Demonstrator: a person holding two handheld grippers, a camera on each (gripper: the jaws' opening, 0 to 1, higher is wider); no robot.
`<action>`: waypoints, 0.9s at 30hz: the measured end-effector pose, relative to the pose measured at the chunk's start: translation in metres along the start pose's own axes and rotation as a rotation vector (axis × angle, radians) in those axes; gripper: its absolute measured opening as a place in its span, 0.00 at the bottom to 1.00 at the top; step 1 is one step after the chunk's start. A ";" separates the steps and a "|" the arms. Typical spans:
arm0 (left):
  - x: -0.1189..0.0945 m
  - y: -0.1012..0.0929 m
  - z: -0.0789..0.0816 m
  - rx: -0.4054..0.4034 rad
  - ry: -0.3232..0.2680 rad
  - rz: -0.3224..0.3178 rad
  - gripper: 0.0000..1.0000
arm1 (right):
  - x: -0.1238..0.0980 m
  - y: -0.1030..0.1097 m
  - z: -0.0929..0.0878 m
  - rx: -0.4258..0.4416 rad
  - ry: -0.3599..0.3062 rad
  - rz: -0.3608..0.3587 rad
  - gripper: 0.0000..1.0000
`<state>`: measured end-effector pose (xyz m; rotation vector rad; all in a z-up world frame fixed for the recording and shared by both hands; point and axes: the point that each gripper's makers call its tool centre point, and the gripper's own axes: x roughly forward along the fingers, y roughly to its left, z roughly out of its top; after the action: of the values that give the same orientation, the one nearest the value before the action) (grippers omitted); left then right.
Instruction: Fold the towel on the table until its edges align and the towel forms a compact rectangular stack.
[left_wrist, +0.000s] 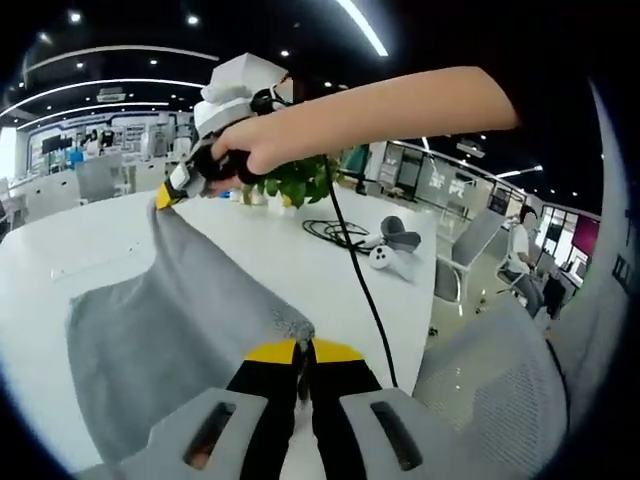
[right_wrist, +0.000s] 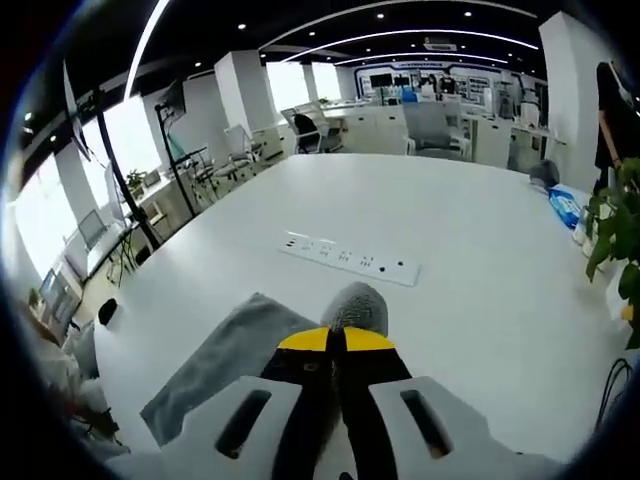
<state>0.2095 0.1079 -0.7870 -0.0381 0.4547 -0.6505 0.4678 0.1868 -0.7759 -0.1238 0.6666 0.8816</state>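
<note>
Left claw (left_wrist: 303, 350) clamped on towel (left_wrist: 180, 320) corner; right claw (right_wrist: 335, 340) likewise clamped, arm (left_wrist: 390, 105) extended forward.

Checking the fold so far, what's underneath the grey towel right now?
Under the grey towel only the white table shows around its edges. Both grippers, left and right, pinch lifted corners. Whatever lies beneath the cloth itself is covered.

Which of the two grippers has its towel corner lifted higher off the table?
The right gripper, gripped by the person's hand: it pulls the grey towel up into a peak, while the left gripper pinches its corner low.
</note>
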 end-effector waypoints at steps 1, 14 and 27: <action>-0.003 0.001 0.001 -0.005 -0.006 0.007 0.04 | 0.002 0.004 0.002 0.001 -0.003 0.005 0.00; -0.047 0.031 -0.007 -0.102 -0.045 0.113 0.04 | 0.017 0.044 0.016 -0.030 -0.015 0.053 0.00; -0.074 0.056 -0.026 -0.168 -0.054 0.200 0.04 | 0.041 0.079 0.016 -0.040 0.000 0.095 0.00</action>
<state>0.1787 0.1992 -0.7906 -0.1671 0.4541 -0.4129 0.4345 0.2712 -0.7739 -0.1291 0.6588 0.9863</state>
